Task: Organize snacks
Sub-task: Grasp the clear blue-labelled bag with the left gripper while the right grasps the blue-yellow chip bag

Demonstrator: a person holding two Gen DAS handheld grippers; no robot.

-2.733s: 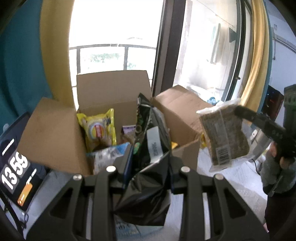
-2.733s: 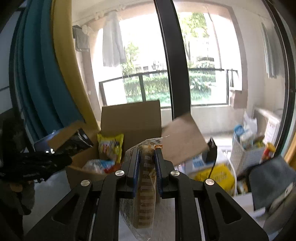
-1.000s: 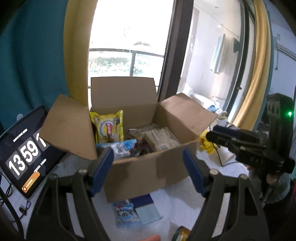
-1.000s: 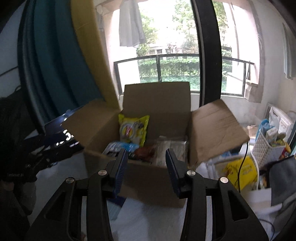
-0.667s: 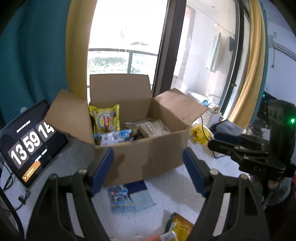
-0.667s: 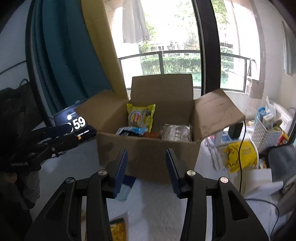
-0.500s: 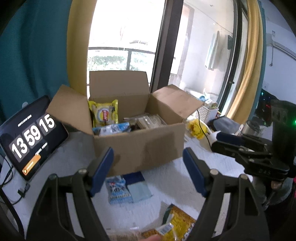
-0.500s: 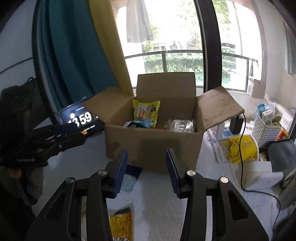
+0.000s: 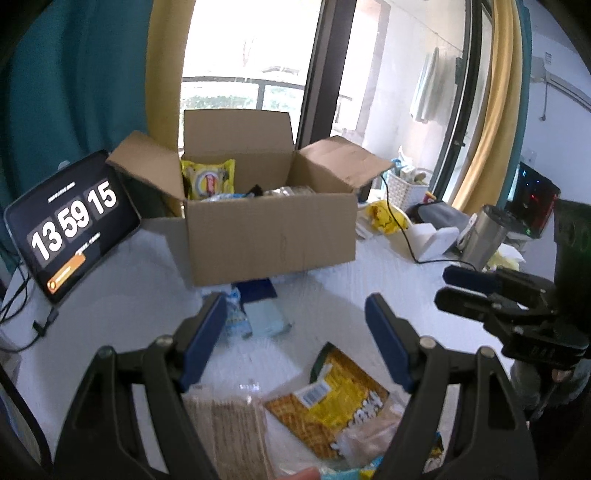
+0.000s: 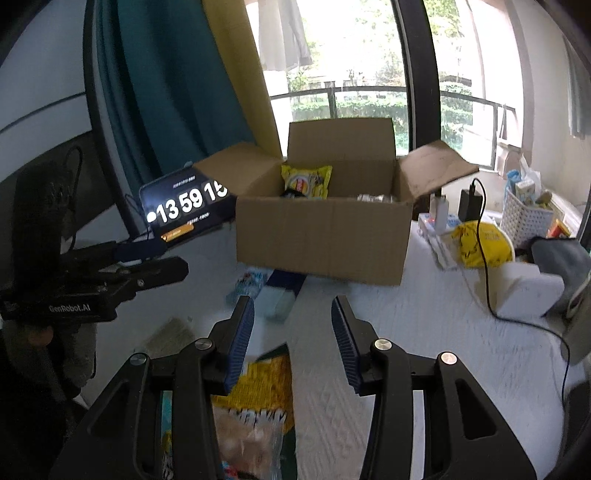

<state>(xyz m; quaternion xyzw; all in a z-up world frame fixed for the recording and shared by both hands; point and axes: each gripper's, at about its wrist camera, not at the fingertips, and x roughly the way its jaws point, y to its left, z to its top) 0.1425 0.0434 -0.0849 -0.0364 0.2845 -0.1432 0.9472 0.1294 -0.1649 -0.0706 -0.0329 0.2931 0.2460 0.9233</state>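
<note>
Left gripper [image 9: 295, 332]: fingers wide apart, empty, above tabletop snacks. Right gripper [image 10: 291, 339]: fingers parted, empty, over table [image 10: 424, 354].
Box [image 9: 269, 236]: open, flaps out, at table's far side; yellow pack [image 9: 208, 179] upright against back wall, more packets beside it.
Loose on table: yellow bag [image 9: 336, 402], cracker pack [image 9: 229, 424], blue packet [image 9: 264, 319] just before box.
Tablet [image 9: 70, 225]: left of box, clock showing.

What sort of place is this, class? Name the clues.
Most likely a room in a home, by a balcony. Clues: curtains at a tall window with a balcony railing and washing hung outside, and a cluttered table holding a snack box.
</note>
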